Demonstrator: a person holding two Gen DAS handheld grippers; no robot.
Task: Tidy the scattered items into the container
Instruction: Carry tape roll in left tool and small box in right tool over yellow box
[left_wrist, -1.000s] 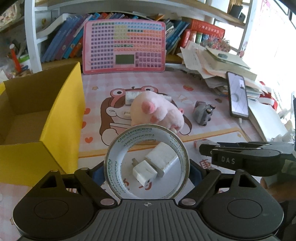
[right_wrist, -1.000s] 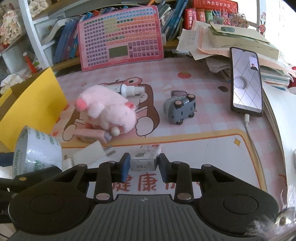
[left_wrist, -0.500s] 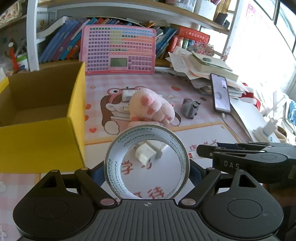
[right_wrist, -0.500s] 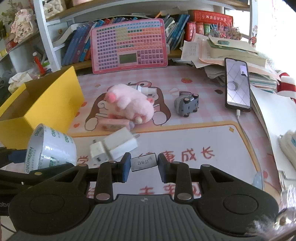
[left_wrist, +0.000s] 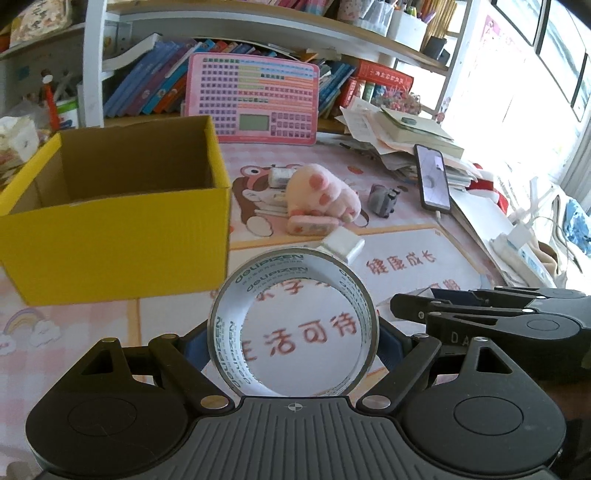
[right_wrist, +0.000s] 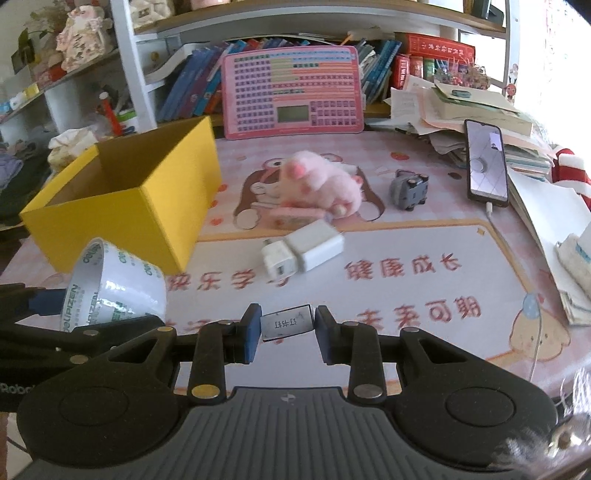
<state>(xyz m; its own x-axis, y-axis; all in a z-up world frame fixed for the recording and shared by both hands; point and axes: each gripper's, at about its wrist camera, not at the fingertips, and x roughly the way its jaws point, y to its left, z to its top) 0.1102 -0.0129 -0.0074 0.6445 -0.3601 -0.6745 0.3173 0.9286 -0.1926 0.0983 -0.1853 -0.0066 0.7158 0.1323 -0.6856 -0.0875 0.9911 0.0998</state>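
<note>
Tape roll (left_wrist: 293, 328) sits clenched in the left tool (left_wrist: 293, 334), pads pressing its outer wall on both sides, held up off the desk (left_wrist: 406, 273) near the front edge. Right tool (right_wrist: 286, 326) is clamped on a small staple box (right_wrist: 286, 322), label facing the cam, also lifted. Yellow box (left_wrist: 114, 236), open-topped w/ bare brown walls inside, stands toward the desk's left edge, just ahead and left of the tape.

Likely trouble from here:
- Tape is a thin hoop gripped by friction only; a tilt or quick swing toward the box could let it roll out and run off the front edge.
- Both tools sit close side by side, so heading for the same opening at once risks a knock btwn them.
- Box is light cardboard; catching its near wall w/ the roll would prob shove or tip it.
- Staple box is held by narrow ends, could twist free.

Left on the desk mid-area: white charger (right_wrist: 301, 251), pink plush (right_wrist: 319, 184), pink case (right_wrist: 293, 218) touching it, grey toy car (right_wrist: 408, 190).

Surface is a glossy pink cartoon mat w/ red characters, slick-looking. Phone (right_wrist: 485, 166) on cable and paper stacks at the right edge; pink keyboard chart (right_wrist: 291, 92) and bookshelves along the back edge. Bright window to the right.
</note>
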